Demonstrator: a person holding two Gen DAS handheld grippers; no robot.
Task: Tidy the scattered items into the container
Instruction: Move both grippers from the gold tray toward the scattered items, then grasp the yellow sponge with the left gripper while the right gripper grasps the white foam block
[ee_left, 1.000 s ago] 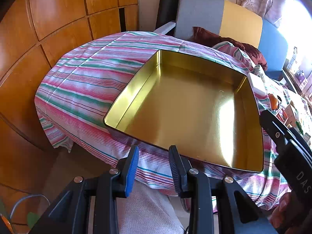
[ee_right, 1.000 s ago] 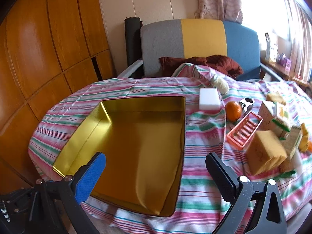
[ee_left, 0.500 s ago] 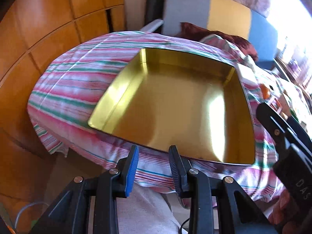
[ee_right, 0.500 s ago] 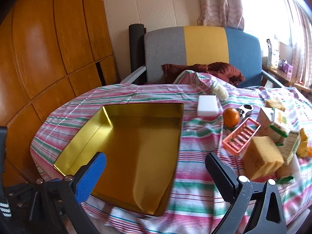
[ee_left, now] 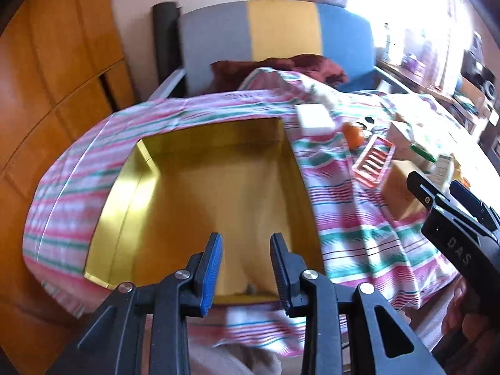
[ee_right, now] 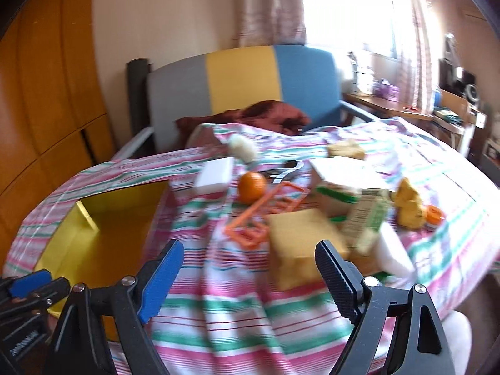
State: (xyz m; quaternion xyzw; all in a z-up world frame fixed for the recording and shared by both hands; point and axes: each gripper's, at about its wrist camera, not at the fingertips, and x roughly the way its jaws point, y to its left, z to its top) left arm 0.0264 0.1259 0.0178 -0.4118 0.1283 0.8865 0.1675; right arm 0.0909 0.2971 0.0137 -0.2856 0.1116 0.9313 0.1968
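A gold tin tray (ee_left: pixel 131 187) lies empty on the striped cloth, at the left in the right wrist view (ee_right: pixel 62 237). To its right are scattered a white block (ee_right: pixel 214 172), an orange (ee_right: pixel 251 186), an orange plastic rack (ee_right: pixel 265 212), a yellow sponge (ee_right: pixel 300 243) and cartons (ee_right: pixel 334 184). My left gripper (ee_left: pixel 245 240) hovers over the tray's near edge, shut, holding nothing. My right gripper (ee_right: pixel 250 247) is open above the cloth just short of the yellow sponge; its jaws are closing with nothing between them.
A grey, yellow and blue chair (ee_right: pixel 243 81) with a dark red cloth stands behind the table. Wooden panels (ee_left: pixel 62 62) run along the left. A cluttered desk (ee_right: pixel 437 109) stands by the bright window. A yellow lump (ee_right: pixel 409 206) lies at the far right.
Both grippers have swung to the right. The right one left the tray and now faces the scattered items, its jaws narrower than before. The left one now looks along the tray.
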